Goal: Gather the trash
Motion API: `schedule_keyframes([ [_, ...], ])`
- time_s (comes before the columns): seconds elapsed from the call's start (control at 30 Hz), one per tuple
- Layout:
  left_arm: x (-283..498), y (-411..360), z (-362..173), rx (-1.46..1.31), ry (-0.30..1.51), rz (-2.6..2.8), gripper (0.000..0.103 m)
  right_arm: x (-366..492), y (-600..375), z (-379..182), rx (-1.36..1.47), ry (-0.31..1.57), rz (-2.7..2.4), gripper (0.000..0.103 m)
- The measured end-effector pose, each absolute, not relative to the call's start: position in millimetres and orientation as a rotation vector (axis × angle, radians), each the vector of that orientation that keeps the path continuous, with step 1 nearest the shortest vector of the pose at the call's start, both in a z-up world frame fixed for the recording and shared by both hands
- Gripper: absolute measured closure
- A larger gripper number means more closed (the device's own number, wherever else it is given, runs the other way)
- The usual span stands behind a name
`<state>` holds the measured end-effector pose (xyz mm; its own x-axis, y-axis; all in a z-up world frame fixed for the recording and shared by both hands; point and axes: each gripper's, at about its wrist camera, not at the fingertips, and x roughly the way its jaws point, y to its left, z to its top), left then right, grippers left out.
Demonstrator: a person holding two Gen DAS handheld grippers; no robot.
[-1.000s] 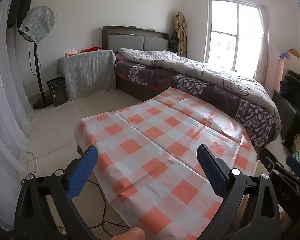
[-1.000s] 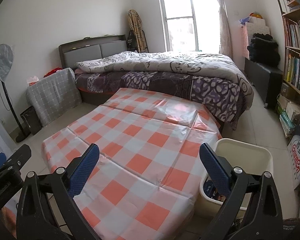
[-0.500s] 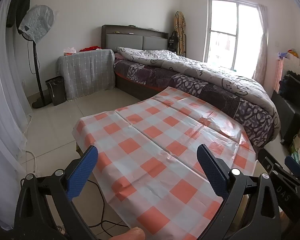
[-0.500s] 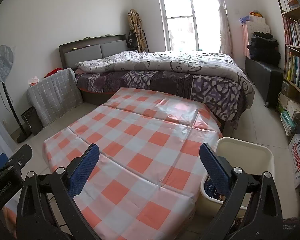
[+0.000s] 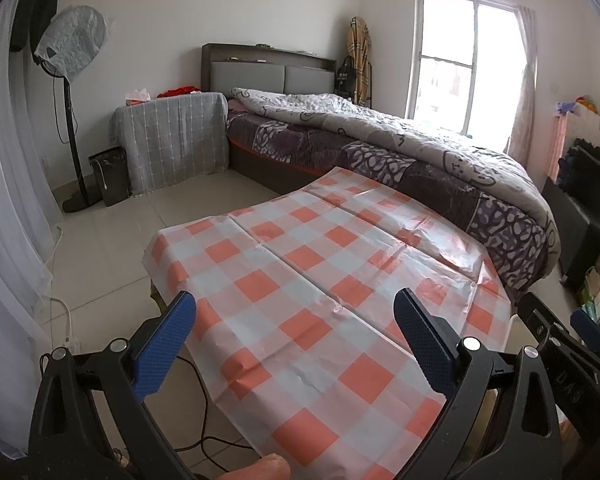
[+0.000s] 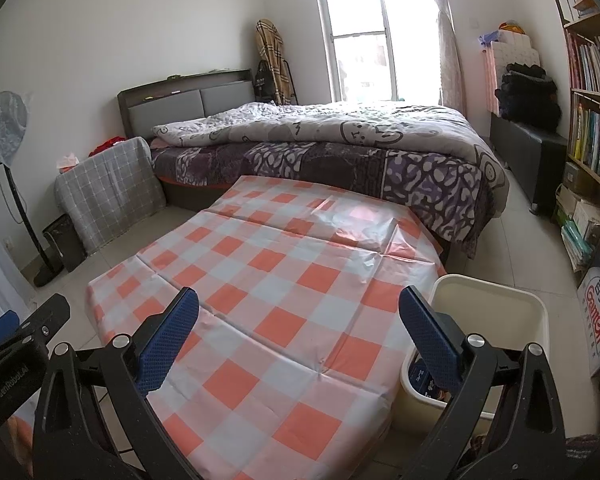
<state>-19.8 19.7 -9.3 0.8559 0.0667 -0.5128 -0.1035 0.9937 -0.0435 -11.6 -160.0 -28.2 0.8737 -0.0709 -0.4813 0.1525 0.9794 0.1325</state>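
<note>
A table under an orange-and-white checked cloth (image 5: 308, 280) (image 6: 284, 280) fills the middle of both views; I see nothing lying on it. A cream waste bin (image 6: 496, 304) stands on the floor at the table's right side, with a dark blue item inside near its bottom. My left gripper (image 5: 296, 332) hangs open over the near part of the cloth, nothing between its blue pads. My right gripper (image 6: 300, 330) is open too, over the near right part of the table, its right finger in front of the bin. Part of the right gripper (image 5: 560, 344) shows at the left wrist view's right edge.
A bed with a grey and purple quilt (image 6: 360, 148) lies just behind the table. A covered stand (image 5: 172, 140), a small black bin (image 5: 110, 176) and a standing fan (image 5: 72, 48) line the far left wall. A bookshelf (image 6: 592, 120) rises on the right. Cables (image 5: 204, 432) trail on the floor.
Both views have drifted only slightly; the grippers stay open and hold about the same place over the table.
</note>
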Motion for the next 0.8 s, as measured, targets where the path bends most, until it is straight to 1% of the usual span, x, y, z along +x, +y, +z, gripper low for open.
schedule_keyframes([
  [0.8,-18.2,22.4,-9.4,-0.079,0.542,0.087,0.007,-10.5,-157.7,-27.4,0.17,0.493,-0.12,0.007],
])
